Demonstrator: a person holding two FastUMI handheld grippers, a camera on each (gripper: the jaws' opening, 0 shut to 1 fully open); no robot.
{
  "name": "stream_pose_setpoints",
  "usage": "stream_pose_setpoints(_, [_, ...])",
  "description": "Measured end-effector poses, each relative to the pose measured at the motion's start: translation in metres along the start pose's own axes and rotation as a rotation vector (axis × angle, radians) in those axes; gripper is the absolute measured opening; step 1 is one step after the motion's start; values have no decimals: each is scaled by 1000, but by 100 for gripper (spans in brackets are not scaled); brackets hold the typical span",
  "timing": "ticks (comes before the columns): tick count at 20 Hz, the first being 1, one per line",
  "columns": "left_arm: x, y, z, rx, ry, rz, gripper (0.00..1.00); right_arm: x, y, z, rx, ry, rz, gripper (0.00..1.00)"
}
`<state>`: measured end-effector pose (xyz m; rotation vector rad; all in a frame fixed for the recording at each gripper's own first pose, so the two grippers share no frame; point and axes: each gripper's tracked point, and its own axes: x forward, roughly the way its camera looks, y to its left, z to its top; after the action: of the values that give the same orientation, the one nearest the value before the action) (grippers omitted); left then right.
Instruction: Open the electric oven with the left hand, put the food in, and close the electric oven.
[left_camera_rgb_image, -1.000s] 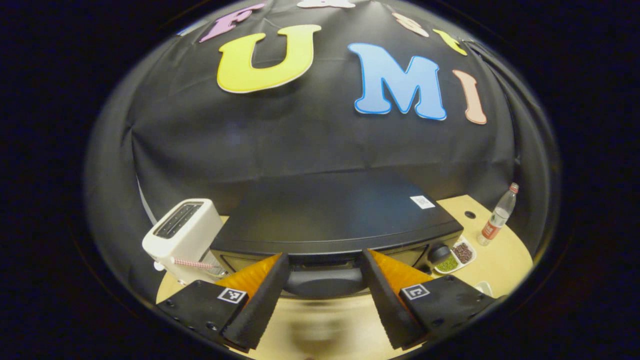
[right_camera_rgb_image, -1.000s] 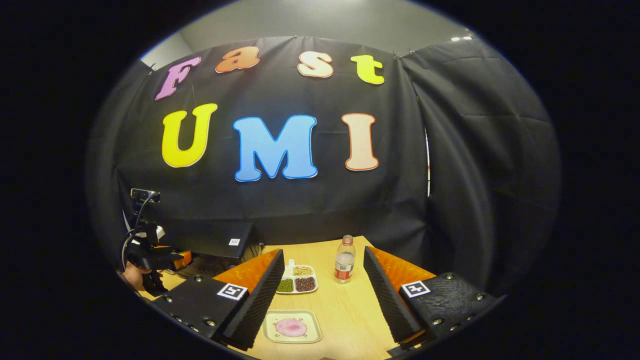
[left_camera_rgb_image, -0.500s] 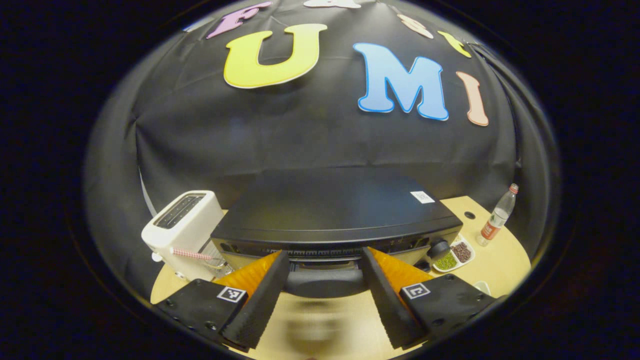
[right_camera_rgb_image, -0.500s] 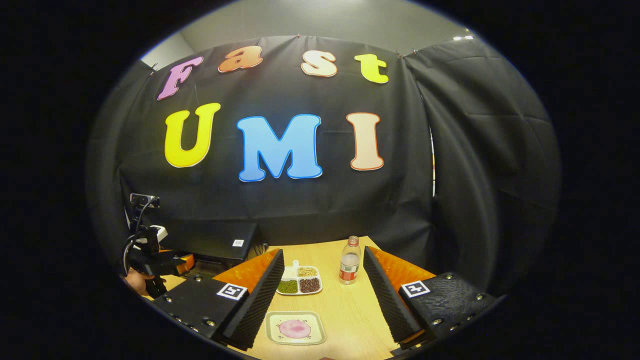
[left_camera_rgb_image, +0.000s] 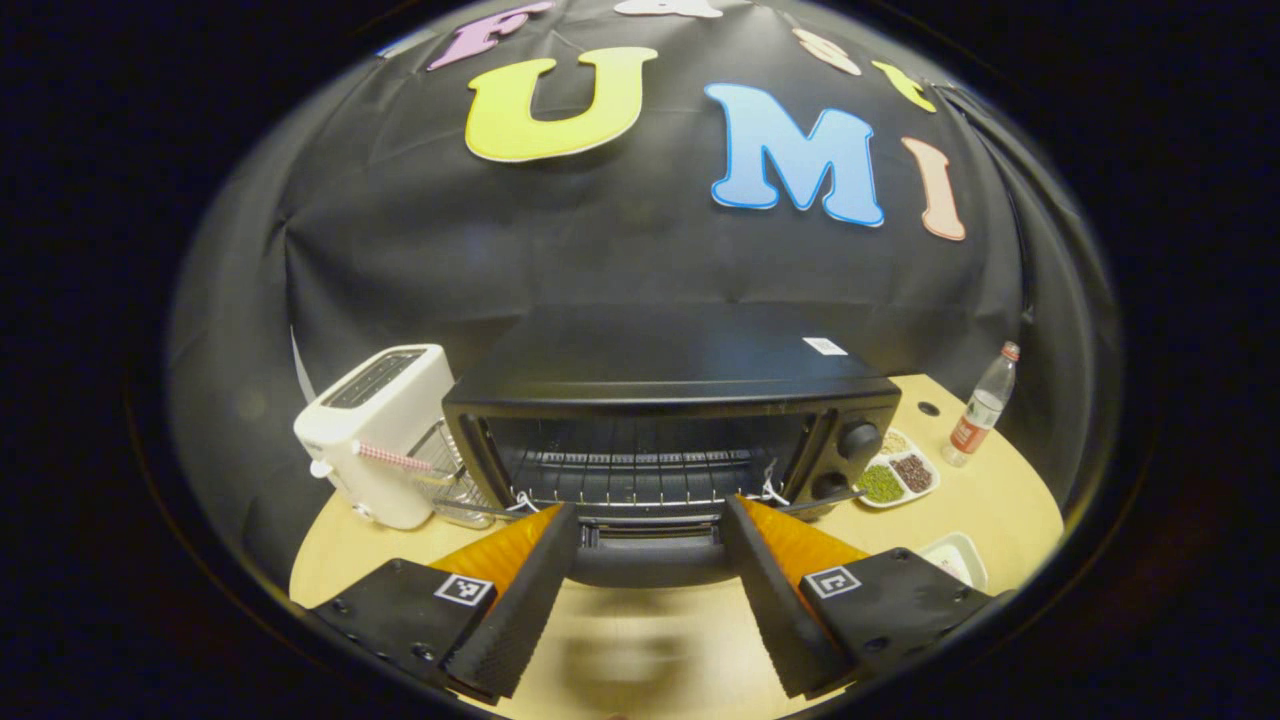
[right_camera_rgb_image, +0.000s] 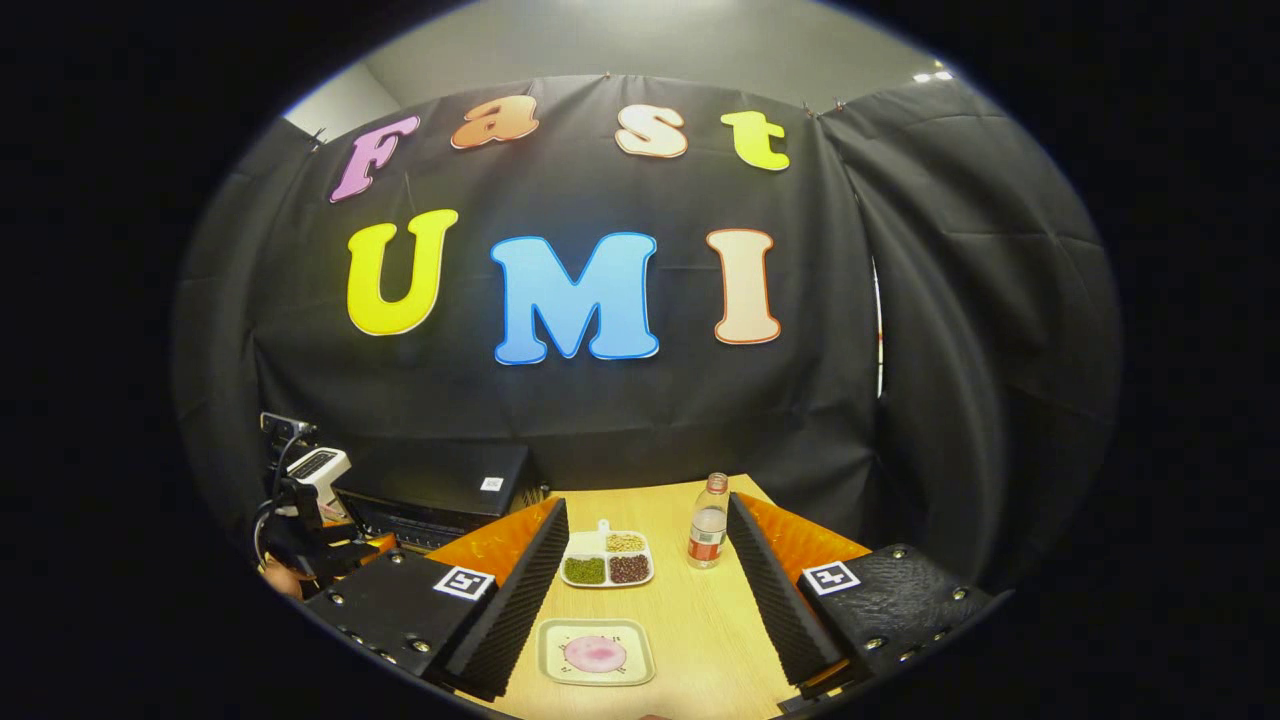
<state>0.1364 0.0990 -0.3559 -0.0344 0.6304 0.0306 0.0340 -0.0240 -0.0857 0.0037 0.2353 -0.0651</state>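
Observation:
The black electric oven (left_camera_rgb_image: 670, 400) stands open, its wire rack (left_camera_rgb_image: 640, 475) showing inside. Its door hangs down toward me, and the door handle (left_camera_rgb_image: 648, 562) lies crosswise between the wide-apart fingers of my left gripper (left_camera_rgb_image: 649, 507), which is open. My right gripper (right_camera_rgb_image: 645, 502) hangs open above the wooden table (right_camera_rgb_image: 700, 620) with nothing between its fingers. Below it sits a small square plate (right_camera_rgb_image: 597, 652) carrying a pink round of food. In the right gripper view the oven (right_camera_rgb_image: 440, 490) is at the far left, with the left gripper (right_camera_rgb_image: 360, 548) and a hand in front of it.
A white toaster (left_camera_rgb_image: 380, 430) and a glass container (left_camera_rgb_image: 445, 485) stand left of the oven. A sectioned dish of beans (right_camera_rgb_image: 607, 568) and a plastic bottle (right_camera_rgb_image: 707, 535) sit right of it. The dish (left_camera_rgb_image: 895, 475), bottle (left_camera_rgb_image: 985, 405) and plate (left_camera_rgb_image: 955, 555) also lie to the right in the left gripper view.
The oven door has swung down from shut to open, with the handle staying between my left gripper's fingers as it drew back. The right gripper has drifted slightly.

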Motion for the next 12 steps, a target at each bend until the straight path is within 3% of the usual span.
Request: stream_pose_setpoints(12, [-20,0,-70,33,92,-17,98,-18,2,-16,26,38,2,96])
